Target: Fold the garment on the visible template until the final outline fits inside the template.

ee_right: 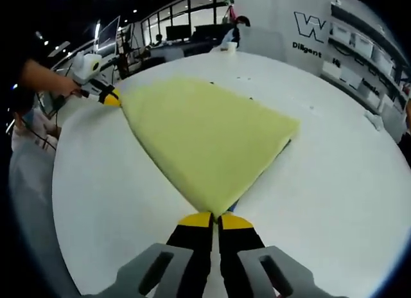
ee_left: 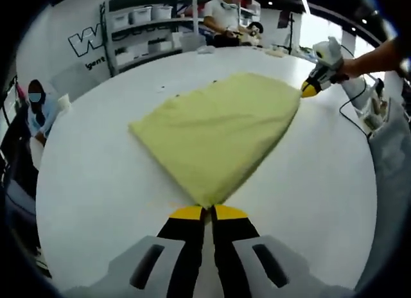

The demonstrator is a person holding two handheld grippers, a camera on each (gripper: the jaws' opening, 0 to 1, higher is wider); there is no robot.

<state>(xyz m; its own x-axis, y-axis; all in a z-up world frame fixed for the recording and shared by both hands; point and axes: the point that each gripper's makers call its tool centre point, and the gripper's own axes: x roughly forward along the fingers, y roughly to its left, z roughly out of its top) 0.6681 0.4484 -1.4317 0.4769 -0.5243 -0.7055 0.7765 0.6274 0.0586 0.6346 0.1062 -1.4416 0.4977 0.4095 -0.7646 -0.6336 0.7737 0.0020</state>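
a wide round white tabletop (ee_left: 96,182) carries the pale yellow cloth garment (ee_left: 218,131), which lies flat near the middle of it, folded into a rough wedge with one broad side and two corners pulled out toward the claws. in the left gripper view the left claw (ee_left: 207,212), yellow-tipped with black jaws, is pressed together on the near corner of the garment, and the right claw (ee_left: 309,88) shows at the far right corner of the fabric, held by a person's hand (ee_left: 352,68), its yellow tip touching the cloth. in the right gripper view the right claw (ee_right: 215,219) is likewise clamped on the pointed near corner of the garment (ee_right: 205,137), jaws together, with the left claw (ee_right: 112,99) at the far left corner. white storage shelves (ee_left: 148,28) and a seated person (ee_left: 226,18) stand beyond the tabletop's far edge
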